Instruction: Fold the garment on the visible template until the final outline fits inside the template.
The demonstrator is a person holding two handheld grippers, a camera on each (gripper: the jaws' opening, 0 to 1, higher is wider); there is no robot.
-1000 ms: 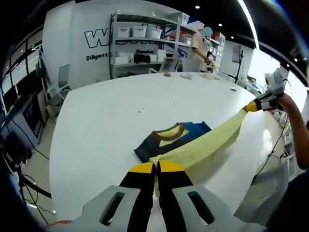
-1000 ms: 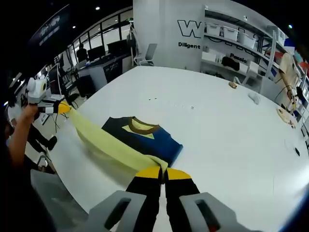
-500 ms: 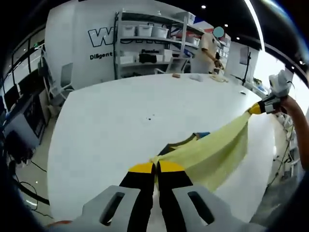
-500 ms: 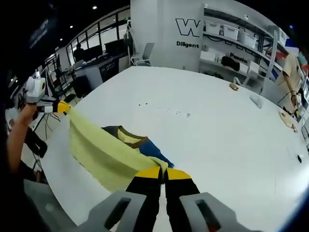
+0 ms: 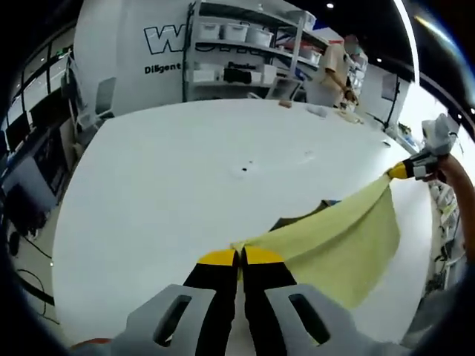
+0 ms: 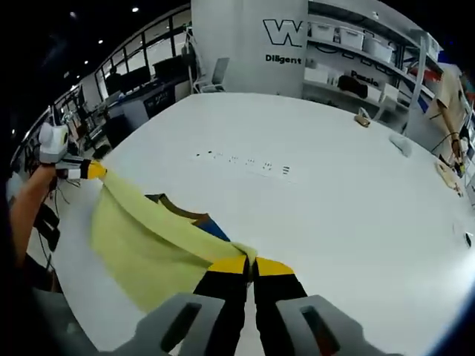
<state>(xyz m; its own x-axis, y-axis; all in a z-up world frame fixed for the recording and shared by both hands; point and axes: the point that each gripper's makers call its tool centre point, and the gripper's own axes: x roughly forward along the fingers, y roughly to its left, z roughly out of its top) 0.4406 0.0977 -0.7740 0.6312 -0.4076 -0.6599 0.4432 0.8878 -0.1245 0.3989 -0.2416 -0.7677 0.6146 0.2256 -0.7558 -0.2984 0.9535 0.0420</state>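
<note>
A yellow garment (image 5: 338, 241) with a dark, brown-collared part (image 5: 297, 219) hangs stretched between both grippers over the white table (image 5: 171, 178). My left gripper (image 5: 240, 256) is shut on one corner of the yellow edge. The other corner, off to the right, is held by the right gripper (image 5: 407, 170). In the right gripper view, my right gripper (image 6: 251, 265) is shut on the yellow cloth (image 6: 145, 237), which runs left to the left gripper (image 6: 89, 170). A strip of blue and the collar (image 6: 200, 220) peek out behind the lifted cloth.
A row of small dark marks (image 6: 245, 160) lies on the table beyond the garment. Shelves with bins (image 5: 245, 52) and a person (image 5: 338, 70) stand behind the far table edge. Desks and chairs (image 6: 141, 96) line the left side. A hand and forearm (image 6: 26, 215) hold the left gripper.
The yellow cloth has been raised and carried farther over the garment, hiding most of the blue and dark part. Both grippers stayed shut on its corners.
</note>
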